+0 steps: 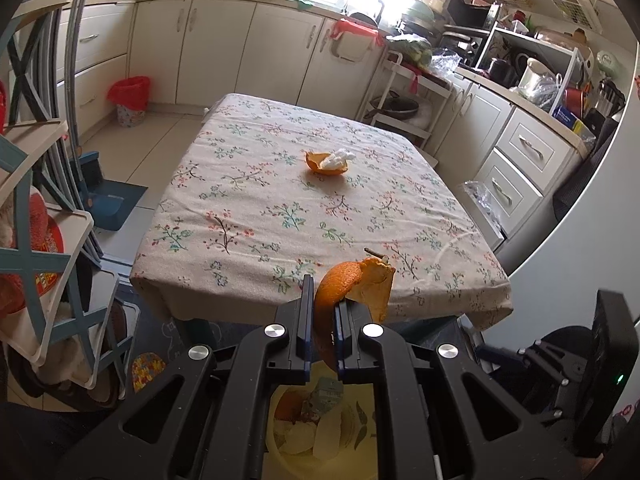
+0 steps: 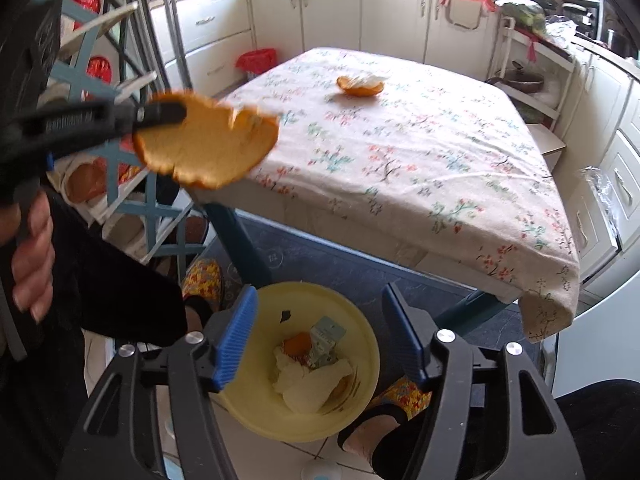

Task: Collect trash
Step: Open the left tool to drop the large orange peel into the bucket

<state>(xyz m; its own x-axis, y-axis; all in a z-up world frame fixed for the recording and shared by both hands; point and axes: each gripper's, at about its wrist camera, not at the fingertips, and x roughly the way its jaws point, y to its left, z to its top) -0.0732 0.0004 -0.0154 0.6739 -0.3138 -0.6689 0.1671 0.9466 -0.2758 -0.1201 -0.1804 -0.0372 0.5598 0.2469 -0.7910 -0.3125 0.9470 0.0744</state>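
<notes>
One orange peel (image 1: 352, 280) sits pinched in the left gripper (image 1: 323, 300): bring it squarely over the yellow bin (image 2: 240, 408) (right gripper (image 2: 320, 340) gapes empty) before letting go.

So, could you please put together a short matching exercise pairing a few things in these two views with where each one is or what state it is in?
Things:
1. orange peel
2. peel cup with tissue
3. yellow bowl
4. right tool

States or places:
A. open, with nothing between its pads
B. on the flowered tablecloth
C. clamped in the left tool
D. on the floor, holding scraps

Pairs: 1-C, 2-B, 3-D, 4-A
</notes>
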